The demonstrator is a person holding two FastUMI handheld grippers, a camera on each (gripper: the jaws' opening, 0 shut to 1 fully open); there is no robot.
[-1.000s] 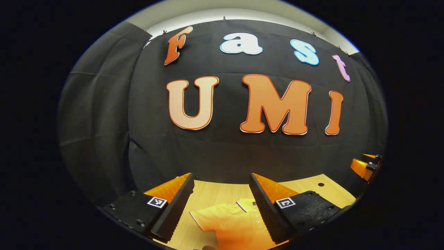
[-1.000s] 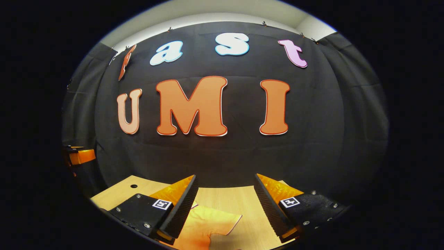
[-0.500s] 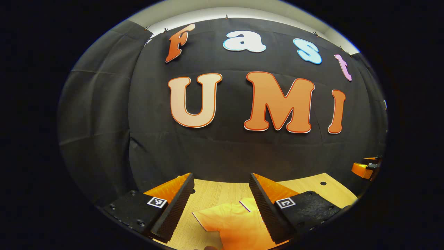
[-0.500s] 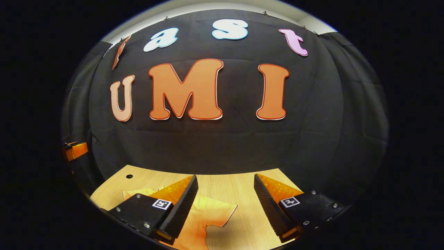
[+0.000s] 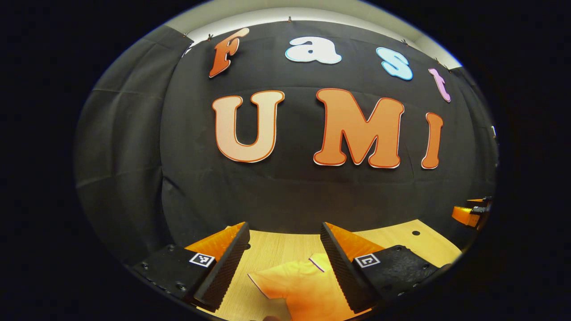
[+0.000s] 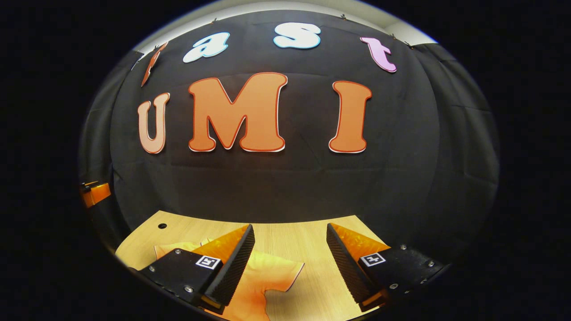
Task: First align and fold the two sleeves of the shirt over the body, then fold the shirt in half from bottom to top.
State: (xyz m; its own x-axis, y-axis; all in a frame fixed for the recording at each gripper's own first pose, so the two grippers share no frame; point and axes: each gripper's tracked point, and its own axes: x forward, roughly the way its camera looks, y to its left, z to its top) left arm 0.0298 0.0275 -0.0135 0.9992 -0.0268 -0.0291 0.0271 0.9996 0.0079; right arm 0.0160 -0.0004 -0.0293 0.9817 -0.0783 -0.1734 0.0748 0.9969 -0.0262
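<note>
Left gripper view: left gripper [image 5: 283,234] has jaws wide apart, nothing betw. them, held above the wooden table [image 5: 272,247]. Orange shirt [image 5: 303,287] lies flat on the table below and just beyond the jaws; one short sleeve [image 5: 270,281] sticks out into the gap betw. the fingers, collar area w/ a dark trim line sits right by the inner edge of the right-hand finger [image 5: 339,267], which covers part of the body. A small hole in the tabletop shows far off to the right of the jaws, and the other gripper is at the far right edge, well apart. Right gripper view: right gripper [image 6: 290,234] is also spread wide and empty, above the table [image 6: 308,236]. Shirt [image 6: 254,290] lies below the left-hand finger [image 6: 232,267], partly hidden by it; its sleeve [image 6: 281,274] reaches into the gap betw. the fingers, not touching either as far as can be told. Left gripper [image 6: 94,194] peeks in at the far left edge, off the table.
</note>
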